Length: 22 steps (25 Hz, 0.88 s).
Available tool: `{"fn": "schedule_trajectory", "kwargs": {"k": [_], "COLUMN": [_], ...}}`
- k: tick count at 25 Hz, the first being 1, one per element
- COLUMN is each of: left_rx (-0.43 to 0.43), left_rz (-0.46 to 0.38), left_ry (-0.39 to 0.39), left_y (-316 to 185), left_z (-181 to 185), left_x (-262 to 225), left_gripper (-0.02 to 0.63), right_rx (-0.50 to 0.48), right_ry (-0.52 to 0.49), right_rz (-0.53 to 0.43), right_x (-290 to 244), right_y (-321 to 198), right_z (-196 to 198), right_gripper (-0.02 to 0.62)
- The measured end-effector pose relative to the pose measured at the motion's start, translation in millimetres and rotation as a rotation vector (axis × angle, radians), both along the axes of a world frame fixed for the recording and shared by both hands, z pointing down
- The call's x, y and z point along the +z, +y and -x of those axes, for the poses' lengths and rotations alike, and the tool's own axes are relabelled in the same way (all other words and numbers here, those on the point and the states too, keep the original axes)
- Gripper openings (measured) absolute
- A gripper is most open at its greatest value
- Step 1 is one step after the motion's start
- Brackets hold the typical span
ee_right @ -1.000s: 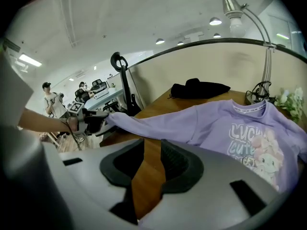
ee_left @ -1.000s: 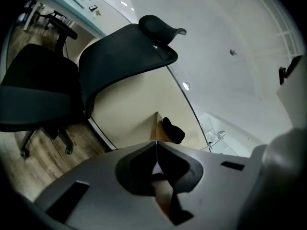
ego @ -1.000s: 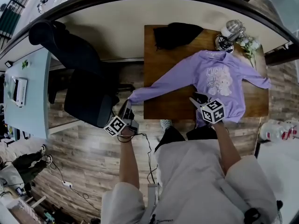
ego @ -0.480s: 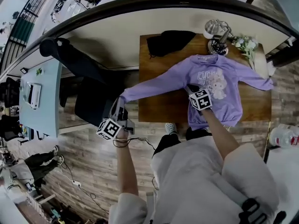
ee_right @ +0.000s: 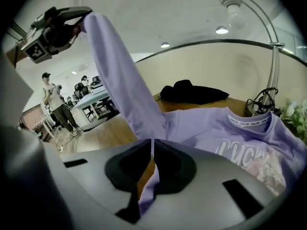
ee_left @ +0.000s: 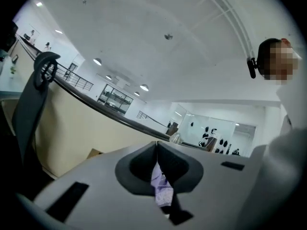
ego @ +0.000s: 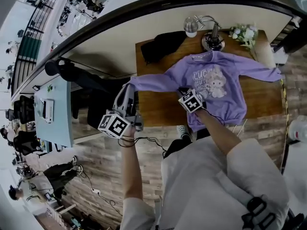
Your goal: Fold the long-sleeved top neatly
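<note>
A lilac long-sleeved top (ego: 218, 83) lies face up on the wooden table (ego: 158, 110). My left gripper (ego: 129, 87) is shut on the cuff of its left sleeve (ego: 153, 83) and holds it raised off the table's left edge; lilac cloth (ee_left: 160, 188) shows between the closed jaws. My right gripper (ego: 182, 91) sits at the top's left side under the armpit. Its jaws closed and have just eased slightly wider, with lilac fabric (ee_right: 148, 193) pinched between them. From there the lifted sleeve (ee_right: 120, 80) runs up to the left gripper (ee_right: 76, 20).
A black cloth (ego: 160, 43), a desk lamp (ego: 211, 38) and white flowers (ego: 244, 32) sit along the table's far edge. A black office chair (ego: 91, 87) and a pale blue desk (ego: 50, 110) stand left of the table. People stand in the background.
The left gripper has risen with the cuff and swung toward the table, lifting the sleeve. The right gripper has slid left to the top's side and closed on the fabric.
</note>
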State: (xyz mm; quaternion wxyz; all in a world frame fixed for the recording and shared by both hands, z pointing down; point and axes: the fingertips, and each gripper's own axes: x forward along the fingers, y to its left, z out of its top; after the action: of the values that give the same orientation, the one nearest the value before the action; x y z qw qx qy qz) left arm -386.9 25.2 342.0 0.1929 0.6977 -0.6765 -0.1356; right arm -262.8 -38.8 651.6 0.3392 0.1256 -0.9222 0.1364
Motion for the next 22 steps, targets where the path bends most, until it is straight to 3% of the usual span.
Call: {"fn": "schedule_trajectory", "kwargs": {"k": [4, 11, 16, 22], "left_rx": [0.119, 0.28, 0.36, 0.455], "left_rz": [-0.01, 0.006, 0.06, 0.173], "left_ry": [-0.066, -0.038, 0.031, -0.03], "left_y": [-51.1, -139.2, -187.8, -246.9], "left_z": [-64.7, -165.4, -237.2, -318.2], "left_x": [-7.7, 26.1, 62.3, 126.2], "left_gripper": [0.026, 0.026, 0.026, 0.026], "right_rx": [0.07, 0.319, 0.566, 0.758], "right_ry": [-0.081, -0.107, -0.062, -0.027], "right_rz": [0.021, 0.03, 0.028, 0.065], "right_x": [-20.2, -26.4, -14.8, 7.7], "right_y": [-20.7, -80.0, -110.2, -115.3], "right_z": [-58.1, -228.0, -364.8, -487.0], "right_gripper": [0.023, 0.031, 0.032, 0.037]}}
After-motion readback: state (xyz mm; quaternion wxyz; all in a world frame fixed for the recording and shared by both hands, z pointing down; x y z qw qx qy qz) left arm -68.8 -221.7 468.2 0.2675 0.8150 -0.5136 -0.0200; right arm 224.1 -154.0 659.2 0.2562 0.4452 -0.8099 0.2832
